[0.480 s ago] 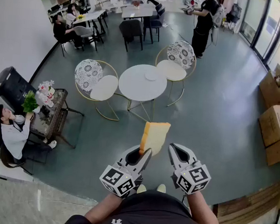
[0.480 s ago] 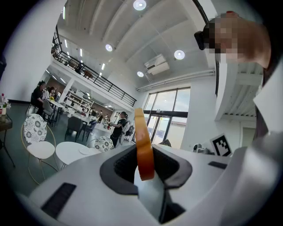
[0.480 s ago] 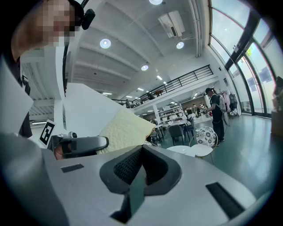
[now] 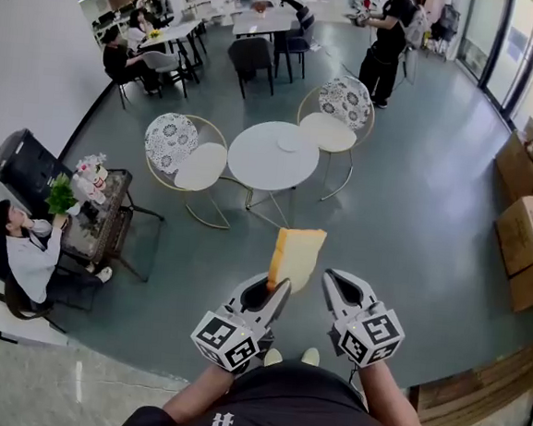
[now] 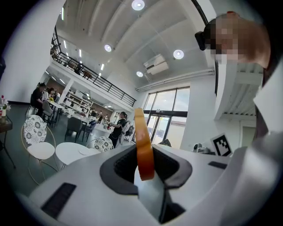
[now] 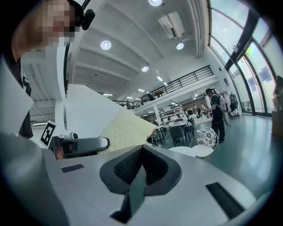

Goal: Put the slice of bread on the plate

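Nearest the person, at chest height, the left gripper (image 4: 276, 292) has its jaws closed narrowly on the lower edge of the slice of bread (image 4: 296, 256). The slice stands upright and is judged to be in a carrying grip. Just to its right, the right gripper (image 4: 336, 286) has its jaws together and holds nothing, apparently kept in reserve. Farther off, well apart from the bread, a round white table (image 4: 252, 164) bears a pale disc, probably the plate (image 4: 288, 143). Delivery is not yet made. For writing, there are only black-and-white square markers (image 4: 223, 341) on the grippers and a small white shirt emblem (image 4: 221, 425), unreadable.
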Demonstrator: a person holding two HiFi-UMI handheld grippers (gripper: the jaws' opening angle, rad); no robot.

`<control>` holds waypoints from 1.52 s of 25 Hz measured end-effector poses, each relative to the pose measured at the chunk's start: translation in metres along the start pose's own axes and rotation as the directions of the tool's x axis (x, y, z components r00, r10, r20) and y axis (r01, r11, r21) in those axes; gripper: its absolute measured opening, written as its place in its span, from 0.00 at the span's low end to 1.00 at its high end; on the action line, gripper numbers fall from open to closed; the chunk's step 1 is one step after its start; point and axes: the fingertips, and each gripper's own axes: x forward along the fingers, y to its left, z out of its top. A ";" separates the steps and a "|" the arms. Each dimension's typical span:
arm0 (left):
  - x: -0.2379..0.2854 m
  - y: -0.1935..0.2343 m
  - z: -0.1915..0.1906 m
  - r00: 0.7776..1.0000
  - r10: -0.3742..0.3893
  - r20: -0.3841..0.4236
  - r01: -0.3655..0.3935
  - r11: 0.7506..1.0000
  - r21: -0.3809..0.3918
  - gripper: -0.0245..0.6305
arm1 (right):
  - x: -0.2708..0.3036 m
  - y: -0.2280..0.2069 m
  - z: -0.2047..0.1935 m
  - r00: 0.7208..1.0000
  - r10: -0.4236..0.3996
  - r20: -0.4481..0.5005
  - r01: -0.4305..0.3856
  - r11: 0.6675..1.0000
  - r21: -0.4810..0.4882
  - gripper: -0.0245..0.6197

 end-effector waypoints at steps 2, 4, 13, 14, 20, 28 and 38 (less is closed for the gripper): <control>0.000 -0.001 -0.001 1.000 0.000 -0.003 0.000 1.000 0.001 0.18 | -0.001 0.000 0.000 1.000 0.002 0.001 -0.002 1.000 0.003 0.05; 0.000 -0.003 -0.002 1.000 0.000 -0.005 0.000 1.000 0.002 0.18 | -0.002 0.001 -0.001 1.000 0.004 0.003 -0.004 1.000 0.004 0.05; -0.002 -0.005 -0.005 1.000 0.009 -0.011 -0.009 1.000 0.015 0.18 | -0.005 0.001 -0.005 1.000 -0.008 -0.005 0.008 1.000 -0.008 0.05; -0.002 -0.005 -0.006 1.000 0.011 -0.012 -0.010 1.000 0.017 0.18 | -0.006 0.002 -0.005 1.000 -0.008 -0.006 0.008 1.000 -0.016 0.05; 0.000 -0.005 -0.006 1.000 0.018 -0.011 -0.018 1.000 0.018 0.18 | -0.007 0.002 0.000 1.000 0.007 0.014 -0.006 1.000 -0.007 0.05; 0.008 -0.007 -0.007 0.999 0.039 -0.009 -0.039 0.999 0.030 0.18 | -0.015 -0.007 0.003 0.999 0.019 0.050 -0.021 0.999 0.027 0.05; 0.035 -0.017 -0.012 0.998 0.067 -0.010 -0.067 0.997 0.047 0.18 | -0.035 -0.033 0.010 0.997 0.027 0.068 -0.027 1.000 0.004 0.05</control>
